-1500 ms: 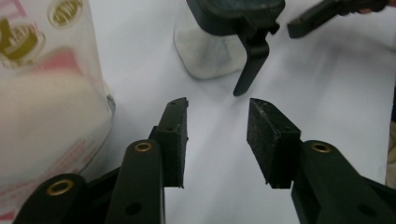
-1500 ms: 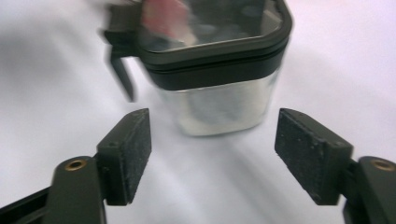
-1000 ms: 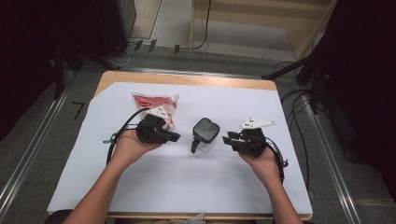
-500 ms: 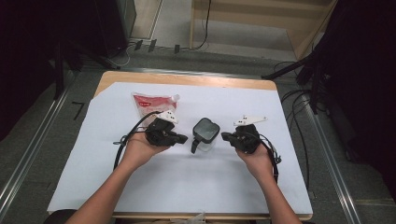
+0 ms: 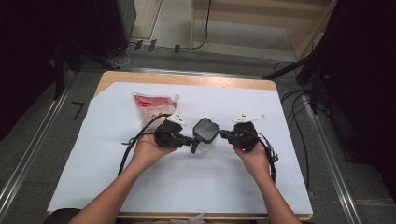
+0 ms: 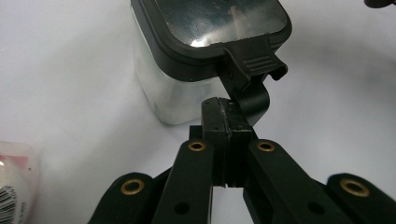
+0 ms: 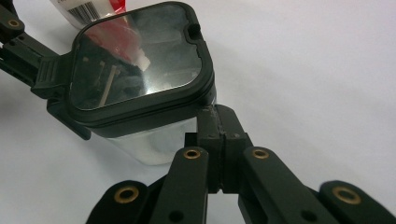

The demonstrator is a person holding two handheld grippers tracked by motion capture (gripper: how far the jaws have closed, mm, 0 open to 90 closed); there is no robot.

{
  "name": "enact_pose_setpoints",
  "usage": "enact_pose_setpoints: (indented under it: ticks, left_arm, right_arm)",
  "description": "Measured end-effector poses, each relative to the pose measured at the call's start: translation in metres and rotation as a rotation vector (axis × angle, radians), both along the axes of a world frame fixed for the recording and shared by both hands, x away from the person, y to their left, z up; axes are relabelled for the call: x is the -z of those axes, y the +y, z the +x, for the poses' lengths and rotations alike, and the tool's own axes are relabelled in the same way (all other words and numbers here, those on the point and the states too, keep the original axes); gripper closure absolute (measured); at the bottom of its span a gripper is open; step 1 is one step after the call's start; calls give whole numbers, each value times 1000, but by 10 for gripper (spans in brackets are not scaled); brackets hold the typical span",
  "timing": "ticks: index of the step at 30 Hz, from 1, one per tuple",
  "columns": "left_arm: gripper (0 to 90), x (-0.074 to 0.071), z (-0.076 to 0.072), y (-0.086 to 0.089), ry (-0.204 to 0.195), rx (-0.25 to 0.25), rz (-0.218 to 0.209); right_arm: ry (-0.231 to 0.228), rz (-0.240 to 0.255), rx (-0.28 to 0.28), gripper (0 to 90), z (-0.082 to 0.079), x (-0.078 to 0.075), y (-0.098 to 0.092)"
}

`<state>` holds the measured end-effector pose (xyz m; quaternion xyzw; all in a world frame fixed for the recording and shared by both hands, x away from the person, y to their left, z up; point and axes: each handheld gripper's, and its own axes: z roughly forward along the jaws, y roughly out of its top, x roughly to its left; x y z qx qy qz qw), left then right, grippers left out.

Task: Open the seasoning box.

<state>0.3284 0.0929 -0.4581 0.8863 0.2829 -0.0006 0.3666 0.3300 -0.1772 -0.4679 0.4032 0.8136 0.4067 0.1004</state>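
Note:
A clear square jug [image 5: 205, 130] with a dark lid and a black handle stands mid-table on the white sheet [image 5: 187, 186]. My left gripper [image 5: 192, 140] is shut, nothing between its jaws. Its tips [image 6: 229, 116] touch the jug's black handle [image 6: 256, 100] just below the lid latch [image 6: 254, 63]. My right gripper [image 5: 223, 134] is also shut and empty, and its tips [image 7: 218, 122] rest against the jug's clear wall [image 7: 154, 144] under the lid rim [image 7: 140, 60]. The two grippers face each other across the jug.
A red and white pouch [image 5: 152, 108] with a spout lies flat behind the left gripper, also at the left gripper view's corner [image 6: 11, 182]. Black cables trail from both grippers over the sheet. A wooden table edge [image 5: 187, 79] runs along the back.
Both hands have closed in on the jug: the left gripper moved right and down to the handle, the right gripper moved left to the jug's side.

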Motion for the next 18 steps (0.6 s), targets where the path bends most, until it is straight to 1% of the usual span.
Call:
enact_pose_setpoints:
  ticks: [3,4,7,11,13,14,15,16,18]
  left_arm:
    - [900,1,-2,-1,5,8,-6]
    - [900,1,-2,-2,1,12,-2]
    - [900,2,-5,-6,8,20,-20]
    - [900,2,-9,-11,-4,33,-14]
    - [900,3,-12,-13,-6,37,-13]
    - [900,3,-12,-14,-3,36,-17]
    - [900,4,-13,-15,-5,35,-11]
    - [900,4,-13,-16,-9,44,-5]
    - [900,5,-14,-19,-14,45,-3]
  right_arm:
    - [4,0,-3,900,1,1,0]
    - [4,-4,-5,900,1,1,1]
    - [4,-22,-15,900,0,2,4]
    - [3,-34,-28,900,0,4,9]
    - [0,-38,-24,900,-1,3,11]
    - [-5,-37,-32,900,0,4,11]
    - [-4,-35,-32,900,0,4,12]
    - [-3,-34,-32,900,0,4,12]
    - [-4,-32,-30,900,0,4,13]
